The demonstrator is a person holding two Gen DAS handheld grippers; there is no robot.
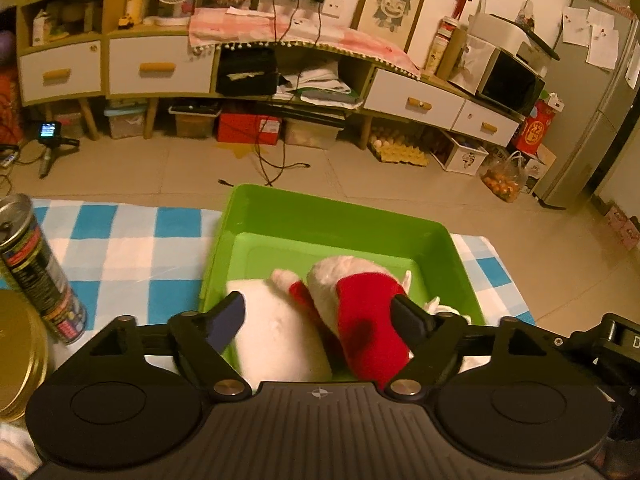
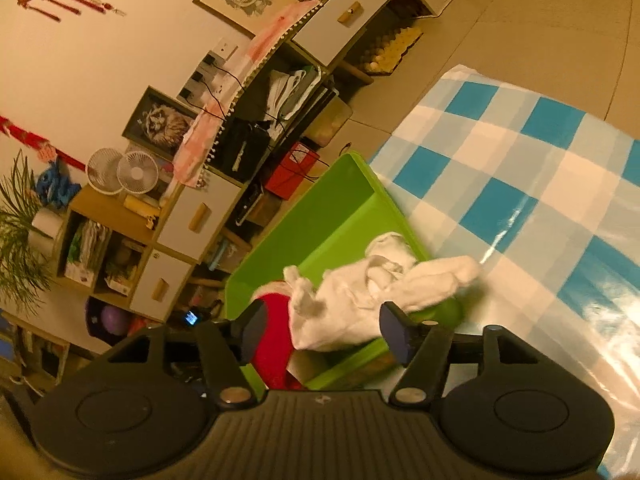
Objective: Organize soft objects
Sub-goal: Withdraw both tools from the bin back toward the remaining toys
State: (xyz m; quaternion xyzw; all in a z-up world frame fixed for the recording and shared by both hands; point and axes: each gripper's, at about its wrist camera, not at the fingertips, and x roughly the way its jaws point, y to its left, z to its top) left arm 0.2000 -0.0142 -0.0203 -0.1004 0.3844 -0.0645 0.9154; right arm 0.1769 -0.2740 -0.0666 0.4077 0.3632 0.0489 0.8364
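A green plastic bin (image 1: 280, 216) stands on the blue and white checked tablecloth (image 1: 120, 248). Inside lie a red and white Santa hat (image 1: 364, 320) and a white soft block (image 1: 276, 336). My left gripper (image 1: 320, 320) is open above them, its fingers on either side of both. In the right wrist view the bin (image 2: 320, 220) holds the hat (image 2: 272, 340) and a white plush toy (image 2: 360, 296) whose limb hangs over the bin's rim onto the cloth. My right gripper (image 2: 324, 328) is open around the plush toy.
A dark drink can (image 1: 36, 268) and a gold round lid (image 1: 16, 352) stand on the cloth at the left. Beyond the table are the floor, cables, storage boxes, a long cabinet (image 1: 160, 64) and a fridge (image 1: 592, 120).
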